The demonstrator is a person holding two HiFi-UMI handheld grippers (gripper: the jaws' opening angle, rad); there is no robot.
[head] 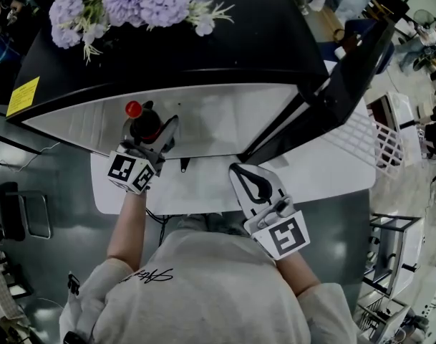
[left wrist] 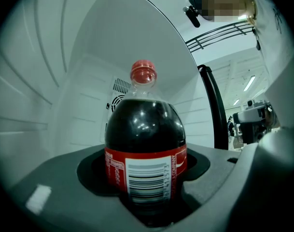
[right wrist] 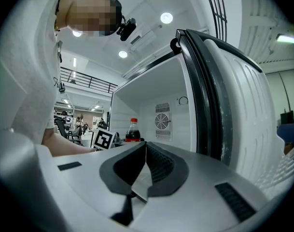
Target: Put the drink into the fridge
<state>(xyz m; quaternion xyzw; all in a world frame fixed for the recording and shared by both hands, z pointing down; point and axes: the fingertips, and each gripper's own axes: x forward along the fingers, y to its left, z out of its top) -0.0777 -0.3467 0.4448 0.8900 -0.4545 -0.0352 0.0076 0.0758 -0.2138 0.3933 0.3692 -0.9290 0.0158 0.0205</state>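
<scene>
A dark cola bottle (head: 142,122) with a red cap and red label stands upright in my left gripper (head: 152,136), whose jaws are shut on its body. The left gripper view has the cola bottle (left wrist: 146,149) filling the middle, with the white inside of the fridge (left wrist: 50,91) behind it. In the head view the bottle is at the open front of the small fridge (head: 225,117), at its left side. My right gripper (head: 255,185) is shut and empty, just outside the fridge opening. From the right gripper view the cola bottle (right wrist: 133,131) shows far off by the fridge's back wall.
The fridge door (head: 339,84) stands open to the right, its white rack (head: 379,145) showing. Purple flowers (head: 132,6) sit on the black fridge top. A fan grille (right wrist: 162,121) is on the fridge's back wall. A chair (head: 17,213) stands at the left on the floor.
</scene>
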